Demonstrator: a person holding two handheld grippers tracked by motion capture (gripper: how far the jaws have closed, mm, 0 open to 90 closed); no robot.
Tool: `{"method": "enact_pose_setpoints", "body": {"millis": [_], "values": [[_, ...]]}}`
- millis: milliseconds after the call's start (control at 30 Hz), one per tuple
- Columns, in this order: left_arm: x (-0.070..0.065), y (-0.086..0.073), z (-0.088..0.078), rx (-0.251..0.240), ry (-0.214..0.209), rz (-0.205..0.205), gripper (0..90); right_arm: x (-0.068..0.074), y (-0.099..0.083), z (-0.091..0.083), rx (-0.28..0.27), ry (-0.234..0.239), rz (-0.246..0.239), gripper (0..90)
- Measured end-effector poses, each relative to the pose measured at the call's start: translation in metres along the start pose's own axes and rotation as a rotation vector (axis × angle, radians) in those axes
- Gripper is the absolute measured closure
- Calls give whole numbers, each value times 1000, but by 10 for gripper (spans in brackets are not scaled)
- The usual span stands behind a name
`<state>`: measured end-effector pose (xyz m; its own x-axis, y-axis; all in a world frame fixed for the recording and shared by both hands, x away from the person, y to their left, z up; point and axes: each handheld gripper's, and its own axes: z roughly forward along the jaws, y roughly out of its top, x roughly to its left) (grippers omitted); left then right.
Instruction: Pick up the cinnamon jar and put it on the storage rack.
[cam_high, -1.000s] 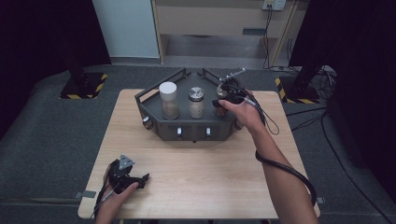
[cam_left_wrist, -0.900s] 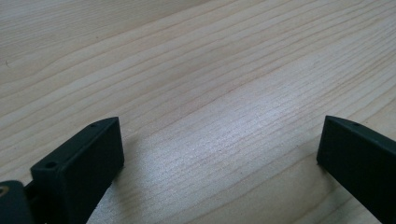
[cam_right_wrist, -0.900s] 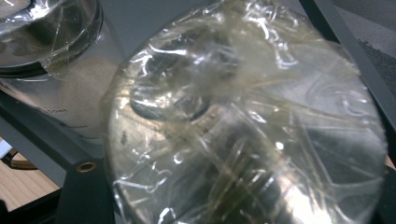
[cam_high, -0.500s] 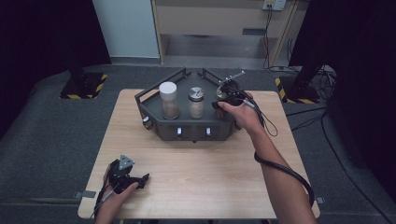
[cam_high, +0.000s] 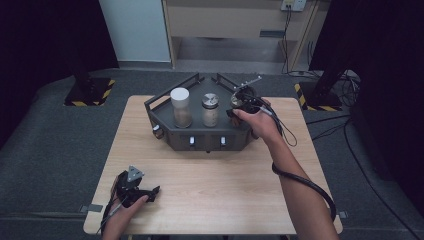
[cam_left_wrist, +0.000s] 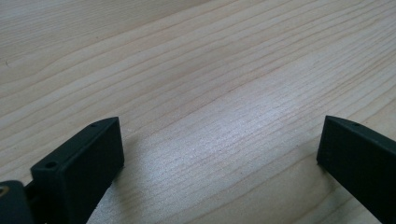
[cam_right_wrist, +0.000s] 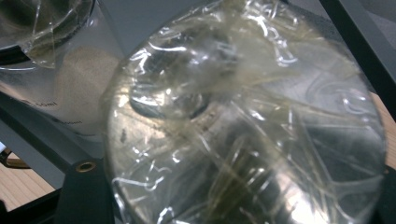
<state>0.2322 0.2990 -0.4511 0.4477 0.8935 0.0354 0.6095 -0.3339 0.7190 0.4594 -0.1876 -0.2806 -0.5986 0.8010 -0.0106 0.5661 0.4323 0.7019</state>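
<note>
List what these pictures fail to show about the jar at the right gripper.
- Third jar, high view: the hand and right gripper cover its body.
- Its lid, right gripper view: too close and blurred, cut off by the bottom edge; contents hidden.
- Grip contact: the pads lie behind the lid.
- Tray buttons, high view: too small to read.

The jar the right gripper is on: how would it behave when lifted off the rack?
The jar looks like glass under crinkled tape, so probably rigid, breakable and a bit slick. Its metal lid and round shape suggest some weight; laid down, it would likely roll. The right gripper appears shut on it.
</note>
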Motion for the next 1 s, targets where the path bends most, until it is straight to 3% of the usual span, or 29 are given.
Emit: {"method": "enact_pose_setpoints", "body": {"millis": [667,1000], "values": [[0,0,0,0,-1,0,0,1,-5,4,-12,-3,8,285],[0,0,0,0,-1,0,0,7,-14,-7,-60,-5,-6,87]]}}
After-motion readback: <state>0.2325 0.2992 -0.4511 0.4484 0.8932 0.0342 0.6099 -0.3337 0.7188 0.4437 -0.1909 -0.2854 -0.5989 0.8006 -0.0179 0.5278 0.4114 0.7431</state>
